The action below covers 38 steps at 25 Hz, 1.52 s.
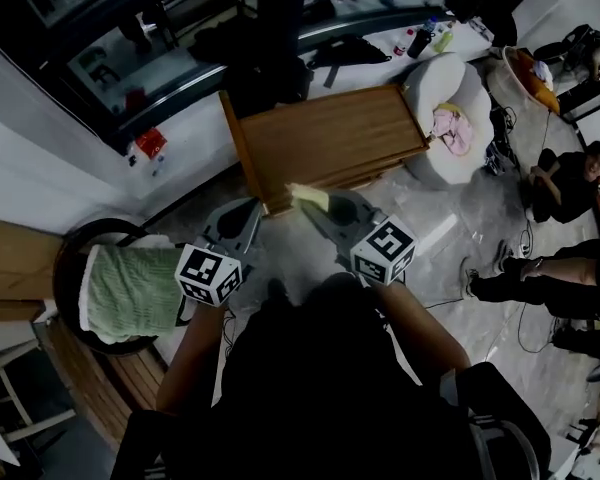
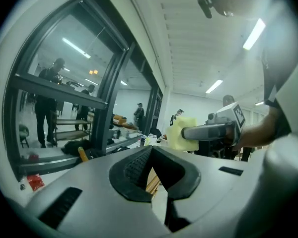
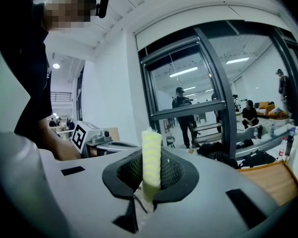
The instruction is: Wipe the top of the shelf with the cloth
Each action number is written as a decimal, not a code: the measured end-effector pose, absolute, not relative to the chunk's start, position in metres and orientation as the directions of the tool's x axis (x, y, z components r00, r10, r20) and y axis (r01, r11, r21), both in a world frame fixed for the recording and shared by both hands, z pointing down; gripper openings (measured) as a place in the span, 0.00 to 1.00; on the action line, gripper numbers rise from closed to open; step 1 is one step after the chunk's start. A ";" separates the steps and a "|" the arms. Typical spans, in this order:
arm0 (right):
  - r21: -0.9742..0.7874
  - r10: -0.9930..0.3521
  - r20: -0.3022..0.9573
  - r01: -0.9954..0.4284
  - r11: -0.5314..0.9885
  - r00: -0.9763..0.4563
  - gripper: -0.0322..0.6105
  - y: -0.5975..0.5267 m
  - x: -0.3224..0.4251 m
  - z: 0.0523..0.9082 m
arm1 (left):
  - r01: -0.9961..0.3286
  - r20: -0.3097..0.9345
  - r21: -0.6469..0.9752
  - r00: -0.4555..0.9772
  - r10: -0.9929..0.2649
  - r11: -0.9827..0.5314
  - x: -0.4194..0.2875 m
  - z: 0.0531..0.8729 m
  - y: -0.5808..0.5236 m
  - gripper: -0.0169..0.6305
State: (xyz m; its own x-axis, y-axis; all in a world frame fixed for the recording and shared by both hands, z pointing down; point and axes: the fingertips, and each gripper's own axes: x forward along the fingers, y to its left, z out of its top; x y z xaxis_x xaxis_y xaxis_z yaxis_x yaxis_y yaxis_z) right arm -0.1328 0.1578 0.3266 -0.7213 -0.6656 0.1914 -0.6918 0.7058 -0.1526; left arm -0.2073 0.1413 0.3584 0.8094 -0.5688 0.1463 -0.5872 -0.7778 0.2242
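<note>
Right claw [image 3: 150, 175] pinches the yellow cloth [image 3: 151, 155] by a thin edge, just beside the wooden shelf's [image 1: 330, 133] near corner. Left claw [image 2: 154, 175] stands apart, empty. Dragging under pressure could tug the cloth free or bunch it up.

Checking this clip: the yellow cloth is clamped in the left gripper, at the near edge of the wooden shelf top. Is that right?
Not quite. The yellow cloth is clamped in the right gripper, as the right gripper view shows. The left gripper has nothing between its jaws. The rest stands: the head view shows the cloth at the near edge of the wooden shelf top.
</note>
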 end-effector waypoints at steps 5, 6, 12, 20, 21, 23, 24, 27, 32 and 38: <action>-0.193 -0.648 0.183 -0.674 0.713 -0.739 0.12 0.121 -0.135 0.336 | -0.601 0.168 0.227 0.799 -0.577 -0.766 -0.203 0.367 0.113 0.04; -0.200 -0.642 0.182 -0.668 0.717 -0.745 0.12 0.113 -0.134 0.338 | -0.608 0.174 0.228 0.794 -0.582 -0.761 -0.203 0.369 0.106 0.04; -0.260 -0.572 0.181 -0.600 0.757 -0.800 0.12 0.052 -0.124 0.362 | -0.682 0.227 0.219 0.731 -0.643 -0.698 -0.195 0.385 0.052 0.04; -0.340 -0.439 0.197 -0.481 0.808 -0.877 0.12 -0.045 -0.116 0.399 | -0.792 0.359 0.185 0.605 -0.710 -0.582 -0.183 0.420 -0.024 0.04; -0.356 -0.425 0.196 -0.468 0.809 -0.884 0.12 -0.056 -0.116 0.404 | -0.806 0.375 0.176 0.586 -0.718 -0.566 -0.183 0.424 -0.032 0.04; -0.390 -0.398 0.195 -0.443 0.807 -0.896 0.12 -0.075 -0.119 0.414 | -0.830 0.401 0.166 0.550 -0.732 -0.533 -0.183 0.430 -0.046 0.04; -0.408 -0.384 0.198 -0.432 0.804 -0.902 0.12 -0.083 -0.121 0.419 | -0.840 0.409 0.165 0.536 -0.739 -0.517 -0.183 0.431 -0.053 0.04; -0.456 -0.343 0.212 -0.403 0.794 -0.915 0.12 -0.102 -0.129 0.439 | -0.862 0.420 0.162 0.501 -0.757 -0.481 -0.182 0.435 -0.073 0.04; -0.496 -0.337 0.258 -0.423 0.758 -0.906 0.12 -0.129 -0.140 0.482 | -0.875 0.450 0.154 0.476 -0.756 -0.459 -0.186 0.455 -0.094 0.04; -0.503 -0.339 0.349 -0.479 0.719 -0.874 0.12 -0.150 -0.160 0.541 | -0.859 0.471 0.138 0.495 -0.730 -0.493 -0.196 0.482 -0.115 0.04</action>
State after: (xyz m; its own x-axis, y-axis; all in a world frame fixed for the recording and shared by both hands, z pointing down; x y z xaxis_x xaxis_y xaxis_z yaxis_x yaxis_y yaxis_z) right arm -0.1600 -0.1502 0.5406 -0.8739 -0.3387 0.3485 -0.4794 0.7191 -0.5031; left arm -0.1965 -0.1148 0.4823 0.4951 -0.7303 0.4708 -0.8589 -0.4931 0.1383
